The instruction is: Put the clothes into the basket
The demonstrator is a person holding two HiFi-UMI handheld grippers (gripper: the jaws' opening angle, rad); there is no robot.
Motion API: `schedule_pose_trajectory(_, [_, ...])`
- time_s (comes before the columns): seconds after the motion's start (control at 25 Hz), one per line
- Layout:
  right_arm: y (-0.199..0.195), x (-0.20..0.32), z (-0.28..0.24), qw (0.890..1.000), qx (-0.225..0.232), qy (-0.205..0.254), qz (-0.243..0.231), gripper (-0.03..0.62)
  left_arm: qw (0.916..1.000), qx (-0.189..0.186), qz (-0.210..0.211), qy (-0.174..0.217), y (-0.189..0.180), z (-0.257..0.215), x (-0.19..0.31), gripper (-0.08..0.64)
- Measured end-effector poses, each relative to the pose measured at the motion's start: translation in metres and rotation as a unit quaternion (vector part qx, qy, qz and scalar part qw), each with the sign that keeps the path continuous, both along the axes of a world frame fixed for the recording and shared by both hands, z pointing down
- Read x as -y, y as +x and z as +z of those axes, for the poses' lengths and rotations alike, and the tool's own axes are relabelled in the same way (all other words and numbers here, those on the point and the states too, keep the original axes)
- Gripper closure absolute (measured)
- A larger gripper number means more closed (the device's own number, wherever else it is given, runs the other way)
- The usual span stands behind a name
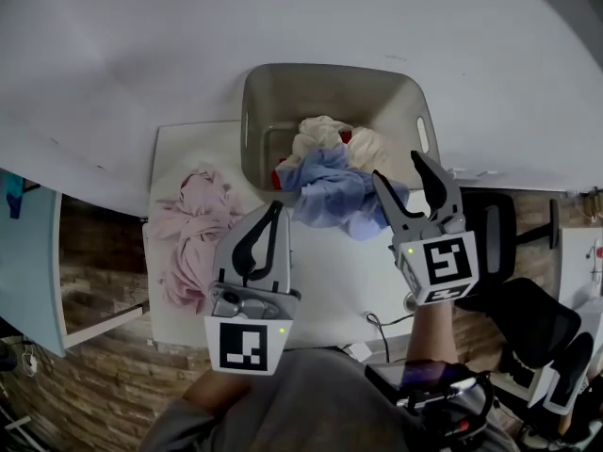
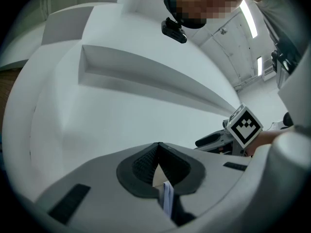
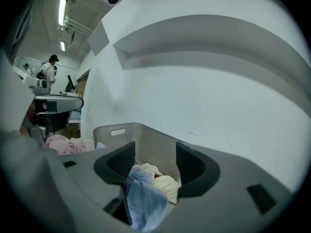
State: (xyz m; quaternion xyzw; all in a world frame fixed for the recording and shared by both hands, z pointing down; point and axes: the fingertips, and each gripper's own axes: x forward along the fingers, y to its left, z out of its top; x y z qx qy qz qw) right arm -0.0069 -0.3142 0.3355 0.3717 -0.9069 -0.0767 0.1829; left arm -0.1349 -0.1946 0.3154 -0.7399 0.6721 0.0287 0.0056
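**Left claw.** In the head view the left claw (image 1: 277,207) sits low and left of centre over the white desk (image 1: 330,281), pointing toward the wall (image 1: 283,17). Its own view shows the left claw (image 2: 158,144) with both jaws brought together so that the tips meet. No garment is clamped. A thin pale strip shows low in the gap behind the tips; what it is cannot be determined.

**Right claw.** The right claw (image 1: 398,166) is at the near right corner of the basket (image 1: 283,102). Its jaws stand apart at a moderate opening. In its own view the right claw (image 3: 154,147) faces into the basket (image 3: 146,137). The blue garment (image 3: 143,198) lies low between the two jaws. The pads do not press on it.

**Clothes.**
- Blue garment (image 1: 330,191): draped over the near rim of the basket, partly inside and partly hanging out onto the desk, just beside the right claw.
- Cream garment (image 1: 320,135): inside the basket, behind the blue one; also visible in the right gripper view (image 3: 165,183).
- Red item (image 1: 279,175): inside the basket, mostly covered by the other clothes.
- Pink garment (image 1: 193,219): outside the basket, crumpled on the desk to its left, near the left claw but apart from it.

**Basket.** Grey, with handle slots, standing upright at the far edge of the desk against the wall.
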Motion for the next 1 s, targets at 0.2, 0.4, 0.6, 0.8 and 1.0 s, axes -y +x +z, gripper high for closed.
schedule_pose_trajectory(0.2, [0.035,-0.036,0.024,1.0,0.004,-0.028,-0.001,0.321,0.9998,0.016,-0.01,0.008,0.02,-0.007,-0.015,0.552])
schedule_pose_trajectory(0.4, [0.057,-0.058,0.064,0.999,0.001,-0.052,-0.004,0.258,0.9998,0.019,-0.01,0.005,0.043,-0.008,-0.029,0.552])
schedule_pose_trajectory(0.6, [0.058,-0.058,0.098,0.995,0.011,-0.102,-0.008,0.183,0.9997,0.025,-0.004,-0.004,0.055,0.0,-0.03,0.552])
schedule_pose_trajectory(0.8, [0.043,-0.048,0.124,0.992,0.001,-0.129,-0.006,0.124,0.9995,0.026,-0.006,-0.014,0.045,0.008,-0.023,0.552])
schedule_pose_trajectory(1.0, [0.008,-0.051,0.139,0.989,0.022,-0.143,-0.016,0.124,0.9994,0.029,-0.004,-0.019,0.029,0.016,-0.015,0.552])
